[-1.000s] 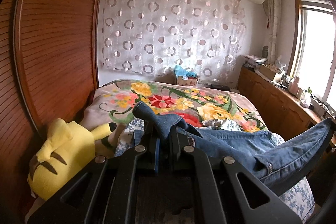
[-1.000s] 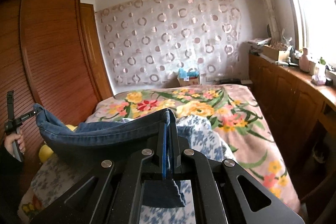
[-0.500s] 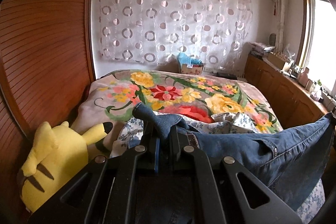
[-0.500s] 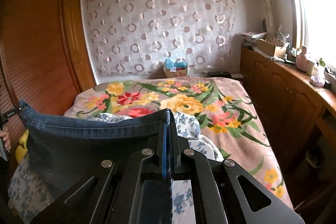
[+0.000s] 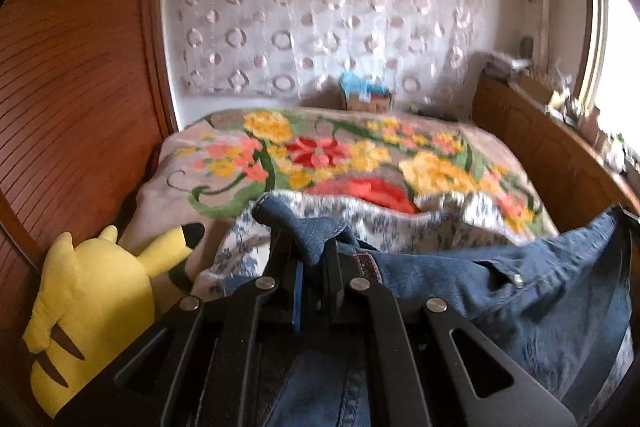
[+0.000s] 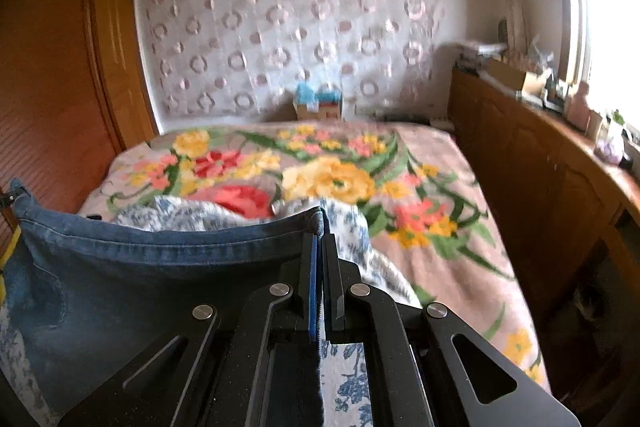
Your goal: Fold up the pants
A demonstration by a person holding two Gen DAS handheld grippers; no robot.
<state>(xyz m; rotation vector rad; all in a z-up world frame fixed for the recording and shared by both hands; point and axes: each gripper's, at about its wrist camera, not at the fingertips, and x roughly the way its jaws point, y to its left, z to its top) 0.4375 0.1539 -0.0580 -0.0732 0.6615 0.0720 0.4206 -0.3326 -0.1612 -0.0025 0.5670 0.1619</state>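
Left wrist view: left gripper [image 5: 316, 251] and right gripper [image 6: 320, 239] each pinch the heavy, limp blue denim pants [image 5: 500, 291] at waistband corners, 12 o'clock

The pants [image 5: 500, 291] hang before the bed [image 5: 360, 155], a plush toy [image 5: 92, 307] left, apparently against the wardrobe [image 5: 72, 67].

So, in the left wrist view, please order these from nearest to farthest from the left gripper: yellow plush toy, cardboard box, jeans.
1. jeans, clamped in the left gripper
2. yellow plush toy, left, beside the wardrobe
3. cardboard box, far end, under the curtain
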